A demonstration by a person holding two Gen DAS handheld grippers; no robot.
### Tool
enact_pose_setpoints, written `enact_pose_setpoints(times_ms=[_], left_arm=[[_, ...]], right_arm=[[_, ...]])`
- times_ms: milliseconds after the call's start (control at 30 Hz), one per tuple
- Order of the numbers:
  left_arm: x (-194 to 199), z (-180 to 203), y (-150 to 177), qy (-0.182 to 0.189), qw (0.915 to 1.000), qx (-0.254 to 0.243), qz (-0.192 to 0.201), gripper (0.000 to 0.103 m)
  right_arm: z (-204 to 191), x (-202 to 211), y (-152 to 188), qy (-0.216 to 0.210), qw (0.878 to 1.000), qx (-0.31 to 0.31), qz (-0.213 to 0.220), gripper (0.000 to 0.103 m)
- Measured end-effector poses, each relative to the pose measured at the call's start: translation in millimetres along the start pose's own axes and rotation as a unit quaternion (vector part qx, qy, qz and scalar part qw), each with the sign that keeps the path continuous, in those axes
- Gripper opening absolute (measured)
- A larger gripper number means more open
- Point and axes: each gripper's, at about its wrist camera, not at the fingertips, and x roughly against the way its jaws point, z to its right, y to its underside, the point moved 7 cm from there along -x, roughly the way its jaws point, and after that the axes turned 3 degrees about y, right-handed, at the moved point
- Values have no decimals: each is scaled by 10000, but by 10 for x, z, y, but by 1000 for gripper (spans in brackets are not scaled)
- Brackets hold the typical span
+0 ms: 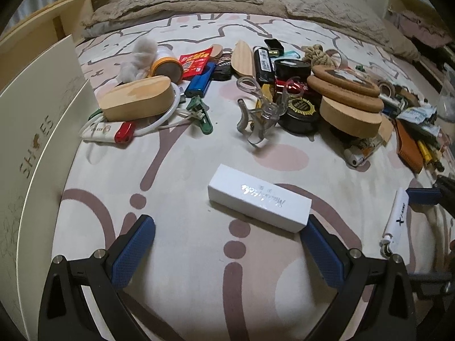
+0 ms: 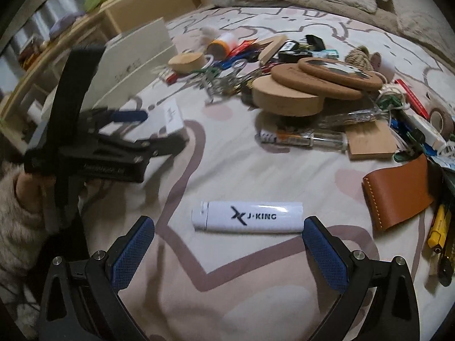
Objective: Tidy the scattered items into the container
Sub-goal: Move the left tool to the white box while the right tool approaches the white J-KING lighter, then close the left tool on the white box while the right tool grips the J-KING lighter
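Observation:
A cream shoe box (image 1: 42, 108) stands at the left of the bed; it also shows in the right wrist view (image 2: 136, 56). A white rectangular box (image 1: 258, 200) lies on the sheet just ahead of my open left gripper (image 1: 231, 224), near its right finger. A white J-KING lighter (image 2: 247, 216) lies just ahead of my open right gripper (image 2: 229, 226), between the fingertips' line; it also shows in the left wrist view (image 1: 396, 216). The left gripper shows in the right wrist view (image 2: 125, 130), open over the white box (image 2: 172, 116). Both grippers are empty.
A heap of scattered items lies further back: wooden blocks (image 1: 139, 98), cork discs (image 1: 349, 96), a blue lighter (image 1: 197, 83), a clear clip (image 1: 258, 113), black tins (image 1: 301, 110). A brown leather pouch (image 2: 398, 193) and yellow cutter (image 2: 436, 224) lie right. Pillows (image 1: 199, 0) lie behind.

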Motion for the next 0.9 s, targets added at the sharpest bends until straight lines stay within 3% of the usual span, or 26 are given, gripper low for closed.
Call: enact_pose_setpoints(times_ms=[233, 467, 567, 900], left_arm=[[-42, -22, -43, 28, 10000, 79, -12, 103], [14, -11, -52, 208, 9997, 80, 96, 100], [64, 36, -57, 343, 9993, 11, 169, 86], [84, 162, -65, 415, 9985, -287, 225, 67]], right_arm=[[34, -60, 4, 396, 9990, -192, 6, 103], [56, -103, -8, 941, 9955, 14, -81, 103], [153, -99, -36, 1424, 9898, -13, -93, 103], [159, -103, -4, 1352, 9907, -34, -138, 99]])
